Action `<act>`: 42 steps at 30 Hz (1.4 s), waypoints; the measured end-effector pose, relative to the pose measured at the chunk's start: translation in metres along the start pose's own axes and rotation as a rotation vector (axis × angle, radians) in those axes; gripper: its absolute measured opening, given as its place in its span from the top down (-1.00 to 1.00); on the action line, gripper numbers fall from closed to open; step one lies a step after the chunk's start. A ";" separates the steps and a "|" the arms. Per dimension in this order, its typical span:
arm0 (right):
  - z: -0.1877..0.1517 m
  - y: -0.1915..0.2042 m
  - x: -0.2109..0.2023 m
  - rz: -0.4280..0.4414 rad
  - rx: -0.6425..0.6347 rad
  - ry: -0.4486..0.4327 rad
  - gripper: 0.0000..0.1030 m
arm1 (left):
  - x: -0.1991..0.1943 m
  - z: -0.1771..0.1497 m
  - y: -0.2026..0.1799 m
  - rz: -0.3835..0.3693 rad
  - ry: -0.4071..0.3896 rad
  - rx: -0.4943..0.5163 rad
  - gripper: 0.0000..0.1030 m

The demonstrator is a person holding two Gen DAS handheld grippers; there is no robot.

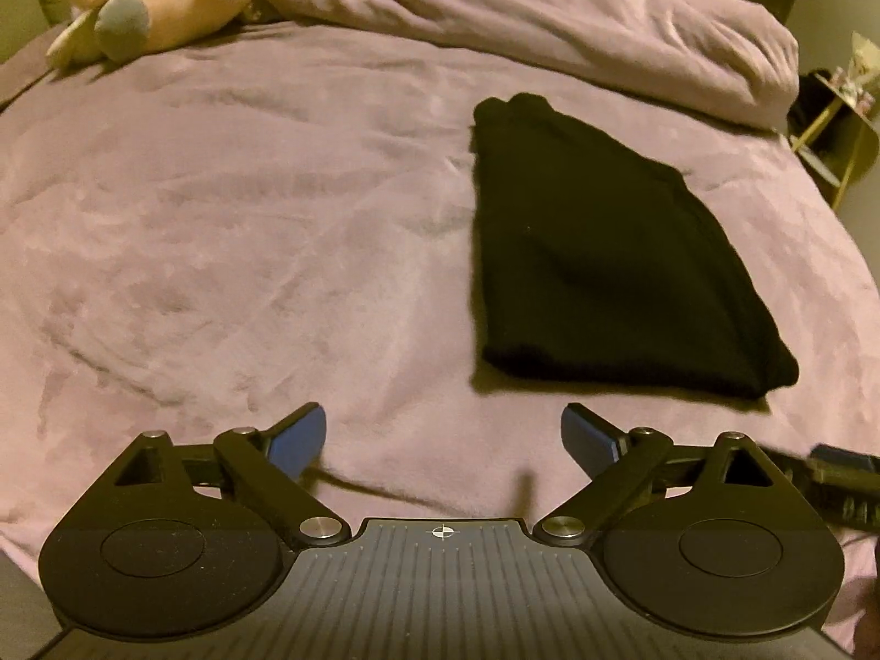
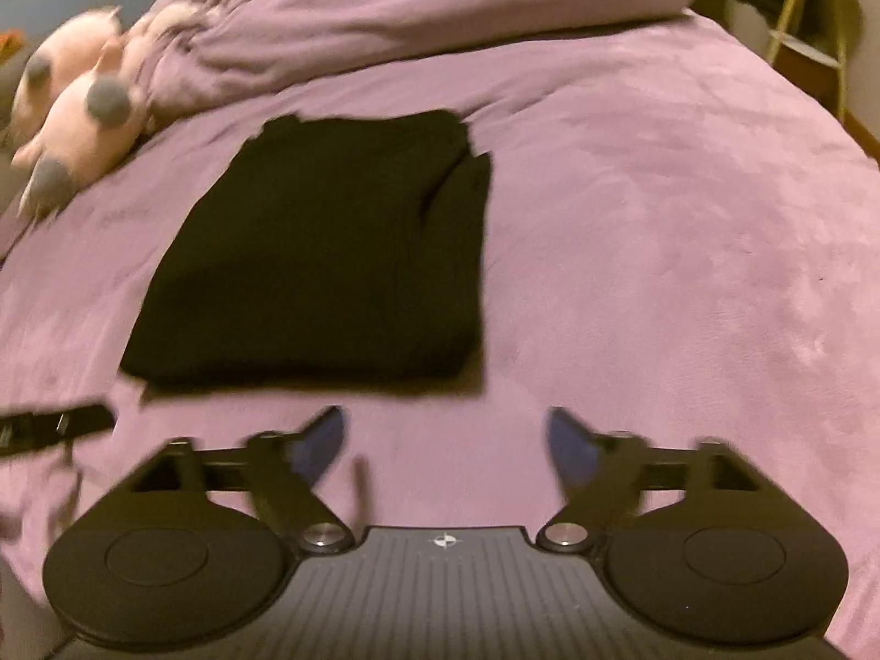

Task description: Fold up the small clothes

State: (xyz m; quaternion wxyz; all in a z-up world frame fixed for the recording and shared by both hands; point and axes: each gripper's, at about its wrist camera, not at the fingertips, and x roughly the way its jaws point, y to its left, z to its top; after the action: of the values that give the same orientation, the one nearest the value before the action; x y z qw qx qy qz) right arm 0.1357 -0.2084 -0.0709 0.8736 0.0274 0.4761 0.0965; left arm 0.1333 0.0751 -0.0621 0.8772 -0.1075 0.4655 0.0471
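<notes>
The black folded garment [image 1: 605,253] lies flat on the purple bedspread [image 1: 220,220], just ahead of both grippers and touching neither. The left gripper [image 1: 443,440] hangs before its near left corner, jaws spread wide and empty. The right gripper [image 2: 445,440] sits before its near right corner, equally wide, holding nothing. No readable writing anywhere

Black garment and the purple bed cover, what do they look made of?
Black garment: looks like a soft matte knit or fleece; no sheen, thick rounded fold edges. The exact fibre cannot be told.
Purple bed cover: looks like plush fleece or velour; brushed nap shows lighter and darker streaks with a faint sheen.
</notes>
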 end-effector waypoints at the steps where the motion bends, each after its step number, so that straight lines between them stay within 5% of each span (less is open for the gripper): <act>1: -0.004 0.004 -0.003 0.000 -0.016 0.018 -0.82 | -0.001 0.000 -0.002 0.001 0.003 0.005 -0.87; 9: 0.003 0.027 -0.021 -0.022 -0.068 0.039 -0.92 | -0.002 0.007 -0.017 0.054 0.017 0.070 -0.88; 17: 0.020 0.036 -0.038 -0.056 -0.059 -0.006 -0.92 | -0.018 0.017 -0.024 0.018 0.000 0.096 -0.88; 42: 0.021 0.038 -0.038 -0.136 -0.033 0.044 -0.92 | -0.023 0.015 -0.034 0.039 0.017 0.152 -0.88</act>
State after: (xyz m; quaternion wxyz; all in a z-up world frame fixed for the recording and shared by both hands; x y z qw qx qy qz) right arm 0.1273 -0.1777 -0.0225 0.8678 -0.0215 0.4944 0.0453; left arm 0.1387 0.0453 -0.0305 0.8777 -0.0317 0.4774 0.0277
